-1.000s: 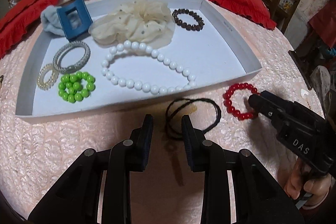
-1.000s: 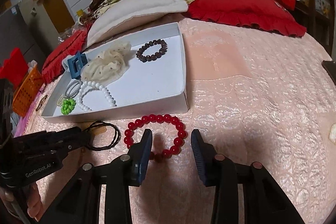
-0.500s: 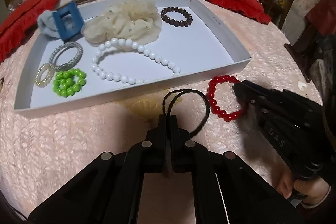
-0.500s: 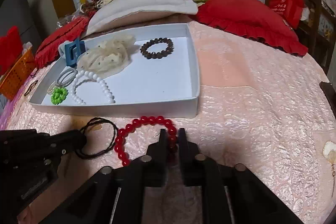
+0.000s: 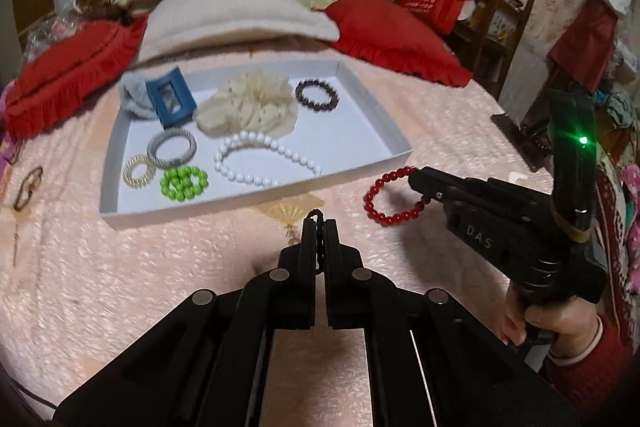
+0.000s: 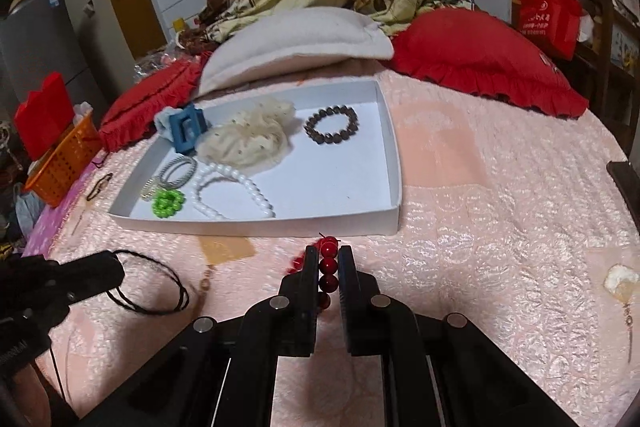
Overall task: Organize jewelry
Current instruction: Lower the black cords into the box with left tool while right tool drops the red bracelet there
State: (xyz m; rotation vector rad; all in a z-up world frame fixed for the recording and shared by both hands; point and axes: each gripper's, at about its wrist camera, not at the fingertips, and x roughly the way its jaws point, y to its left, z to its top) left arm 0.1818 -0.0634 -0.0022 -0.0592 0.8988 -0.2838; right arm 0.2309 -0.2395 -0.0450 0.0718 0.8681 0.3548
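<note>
The left hand-held gripper [image 5: 318, 233] was clamped tight on a thin black cord hair tie [image 6: 154, 285], whose loose loop trailed onto the pink quilted bedspread [image 6: 500, 227]. The right hand-held gripper [image 6: 329, 259] was clamped on a red round-bead bracelet [image 5: 394, 195], with several beads stacked between its pads and the rest of the ring hanging free. Both pieces were outside and just in front of the shallow white cardboard tray [image 5: 256, 205], which lay on the bed.

Inside the tray lay a white pearl-bead strand [image 5: 262, 159], a bright green bead bracelet [image 5: 184, 183], a silver woven bangle [image 5: 172, 147], a clear coiled hair tie [image 5: 138, 171], a cream chiffon scrunchie [image 5: 250, 107], a dark brown bead bracelet [image 5: 318, 94] and a blue square hair claw [image 5: 171, 101]. The tray's bare floor was towards its right side, between the pearls and the right wall.

To do this step well, each piece probably needs lifting high enough for its dangling loop to pass over the near wall without snagging. The red bracelet would suit the bare right part; the cord tie could go in the gap just behind the near wall, between the green beads and the pearls. Each hand-held gripper should release low over the floor, so beads do not bounce and the cord does not drape over neighbours. Carrying them in one at a time would keep the two tools from crossing.
</note>
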